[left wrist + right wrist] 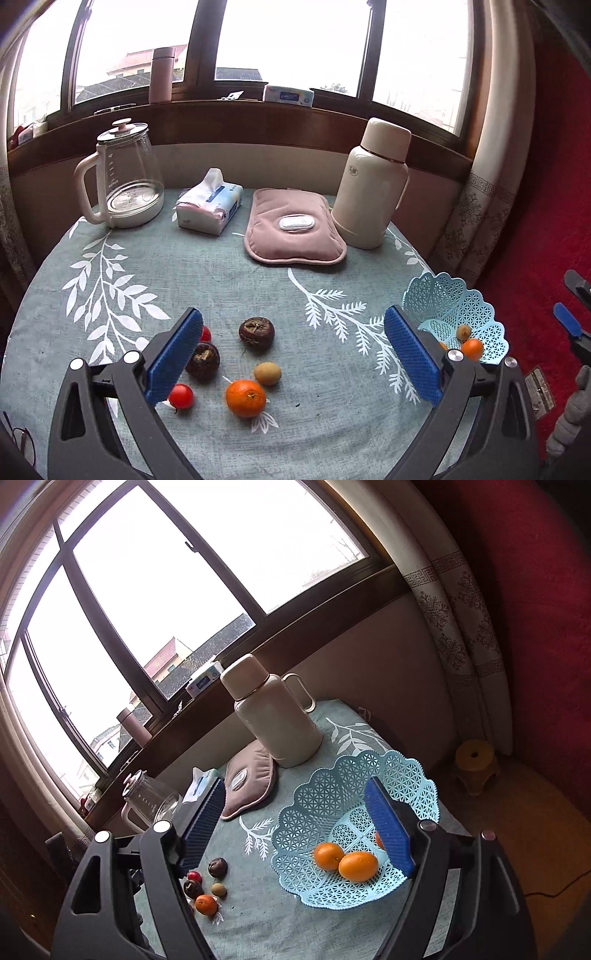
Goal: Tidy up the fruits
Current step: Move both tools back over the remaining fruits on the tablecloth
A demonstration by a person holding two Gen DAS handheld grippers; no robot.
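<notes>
The left gripper (293,354) is hovering with jaws spread wide and empty; an orange (245,398), a dark fruit (256,331) and a small tan fruit (267,373) are lying on the tabletop (207,280) between them. The right gripper (295,834) is hanging with jaws wide apart and empty, the blue basket (332,794) holding oranges (357,866) between them.

On the table (184,266), loose fruits (245,398) lie at six o'clock, the basket (461,306) at four, the kettle (125,177) at eleven.
</notes>
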